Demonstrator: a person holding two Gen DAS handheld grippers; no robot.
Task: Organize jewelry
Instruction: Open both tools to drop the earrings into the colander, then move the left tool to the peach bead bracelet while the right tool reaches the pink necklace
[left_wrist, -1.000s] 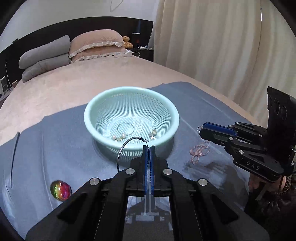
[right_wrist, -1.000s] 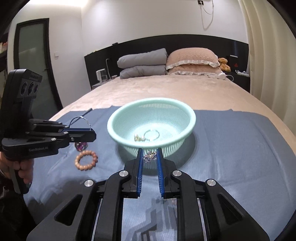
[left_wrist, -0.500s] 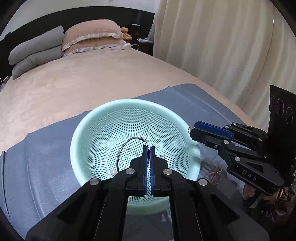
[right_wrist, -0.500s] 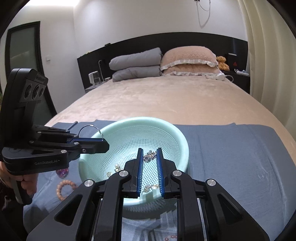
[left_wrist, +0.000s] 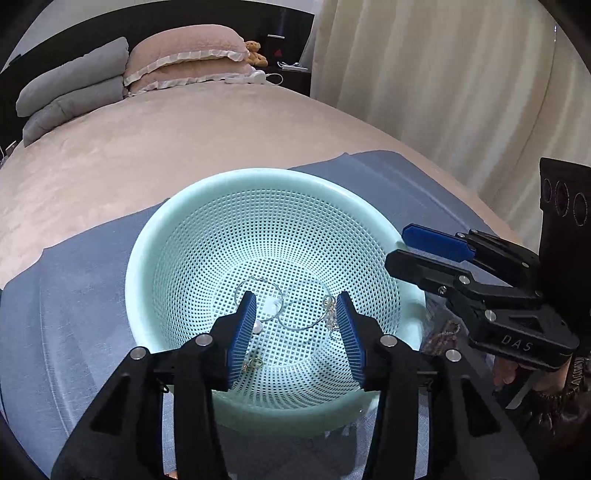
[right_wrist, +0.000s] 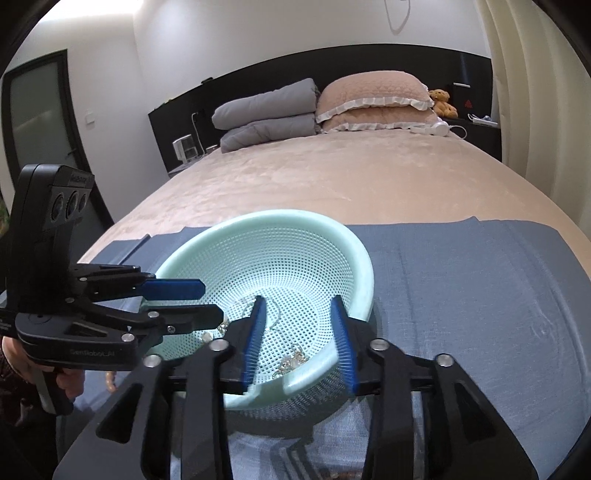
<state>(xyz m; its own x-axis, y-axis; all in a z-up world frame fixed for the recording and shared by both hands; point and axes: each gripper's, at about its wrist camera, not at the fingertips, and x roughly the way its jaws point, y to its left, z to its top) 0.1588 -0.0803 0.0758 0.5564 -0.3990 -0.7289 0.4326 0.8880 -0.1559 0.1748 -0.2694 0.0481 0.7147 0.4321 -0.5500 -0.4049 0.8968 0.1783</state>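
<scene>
A mint green mesh basket (left_wrist: 207, 206) sits on a blue cloth (left_wrist: 74, 295) on the bed; it also shows in the right wrist view (right_wrist: 354, 254). Inside lie a large silver hoop (left_wrist: 295, 325), a smaller hoop (left_wrist: 258, 288), and small sparkly pieces (left_wrist: 328, 314) (right_wrist: 291, 360). My left gripper (left_wrist: 295, 336) is open and empty over the basket's near side. My right gripper (right_wrist: 299, 339) is open and empty over the basket's right rim; it shows from the side in the left wrist view (left_wrist: 424, 251).
A pink bead bracelet (left_wrist: 441, 332) lies on the cloth right of the basket. Another bead bracelet (right_wrist: 109, 380) peeks out left of it. Pillows (right_wrist: 373, 99) and folded grey bedding (right_wrist: 266, 110) lie at the headboard. Curtains (left_wrist: 443, 92) hang on the right.
Both grippers have opened over the basket. The big hoop left my left gripper and the sparkly piece left my right gripper; both now lie in the basket.
</scene>
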